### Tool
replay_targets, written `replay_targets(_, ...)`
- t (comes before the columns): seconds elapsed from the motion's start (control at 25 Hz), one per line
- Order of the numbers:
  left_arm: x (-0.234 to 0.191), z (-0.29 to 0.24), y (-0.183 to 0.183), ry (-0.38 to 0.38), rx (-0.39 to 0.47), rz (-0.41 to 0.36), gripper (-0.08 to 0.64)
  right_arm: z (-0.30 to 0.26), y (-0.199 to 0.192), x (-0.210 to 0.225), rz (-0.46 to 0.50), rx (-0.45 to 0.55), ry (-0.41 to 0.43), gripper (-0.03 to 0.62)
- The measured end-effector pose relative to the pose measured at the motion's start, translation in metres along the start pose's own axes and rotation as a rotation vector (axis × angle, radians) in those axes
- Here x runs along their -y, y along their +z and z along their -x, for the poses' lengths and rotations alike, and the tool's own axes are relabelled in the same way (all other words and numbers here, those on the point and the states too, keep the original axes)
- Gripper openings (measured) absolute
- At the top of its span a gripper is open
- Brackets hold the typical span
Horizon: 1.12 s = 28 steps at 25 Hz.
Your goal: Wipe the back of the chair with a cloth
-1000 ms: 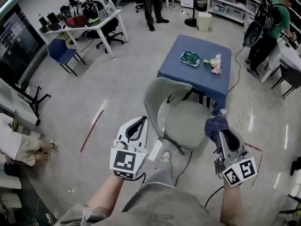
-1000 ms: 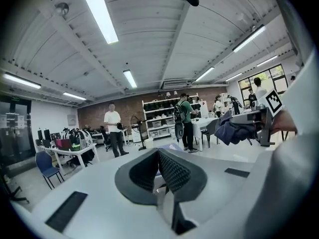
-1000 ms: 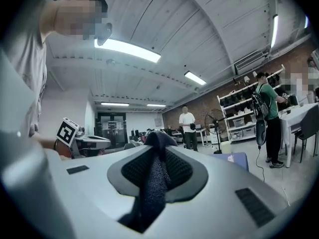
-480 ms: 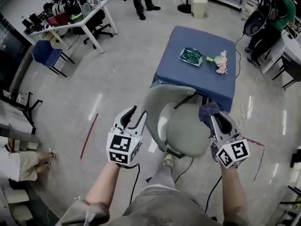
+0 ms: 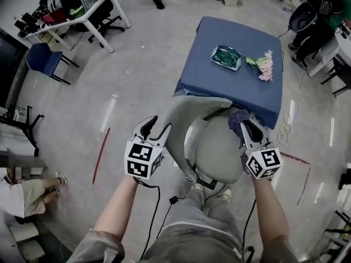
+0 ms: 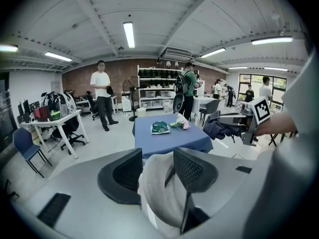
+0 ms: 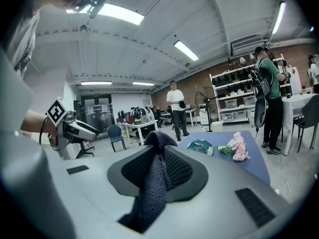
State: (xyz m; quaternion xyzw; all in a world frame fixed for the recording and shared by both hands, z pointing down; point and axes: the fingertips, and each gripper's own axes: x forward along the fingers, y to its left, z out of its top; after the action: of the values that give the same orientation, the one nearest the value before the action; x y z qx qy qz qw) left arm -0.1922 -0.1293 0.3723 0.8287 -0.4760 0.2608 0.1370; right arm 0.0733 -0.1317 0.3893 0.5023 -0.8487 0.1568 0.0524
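Our left tool [image 5: 158, 125] is wide open, and its jaws have just been opening. The pale top edge of the chair back [image 5: 184, 111] stands between the two jaws. We cannot tell if a jaw touches it.

Our right tool [image 5: 247, 124] is closed tight on the dark cloth [image 5: 236, 118]. The cloth bunches out past the tips of the jaws. It sits right by the right end of the chair back, above the round seat [image 5: 216, 147]. We cannot tell if it touches the chair.

To the left of the chair there is a lot of bare floor [image 5: 137, 75], with a thin red line [image 5: 101, 155] on it. A white bench [image 5: 93, 15] and a small blue chair [image 5: 46, 59] stand well away in the far left corner.

The blue bench [image 5: 230, 86] is close behind the chair. Its near edge is just beside the chair back and the cloth, so room is tight there. A green packet [image 5: 225, 56] and some pink flowers [image 5: 265, 67] lie on the blue bench, well apart from both tools.

To the right of the chair a thin cable [image 5: 285, 129] lies on the floor. Our legs are just beside the near edge of the seat.
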Motion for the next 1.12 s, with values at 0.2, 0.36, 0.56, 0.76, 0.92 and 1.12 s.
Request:
replay_targets(0.2,-0.009,-0.040,-0.026,-0.018,-0.075,0.010,0.219,-0.036,-0.042,0.031,-0.028,-0.068,-0.004,0.083)
replay_targets(0.36,-0.015,-0.073,-0.047,-0.015,-0.138,0.015,0.221,-0.064,-0.080,0.054,-0.033,-0.126,0.003,0.083)
replay_targets(0.56,-0.018,-0.109,-0.070,-0.010,-0.218,-0.001,0.221,-0.102,-0.134,0.078,-0.101,-0.195,0.046,0.084)
replay_targets(0.76,-0.029,-0.130,-0.102,0.014,-0.290,0.002,0.221,-0.138,-0.183,0.093,-0.104,-0.277,0.065,0.084)
replay_targets(0.92,-0.031,-0.145,-0.120,0.016,-0.311,0.029,0.220,-0.167,-0.217,0.096,-0.113,-0.313,0.091,0.084)
replay_targets(1.12,-0.026,-0.160,-0.134,-0.018,-0.336,-0.019,0.176,-0.201,-0.251,0.102,-0.090,-0.355,0.107,0.084)
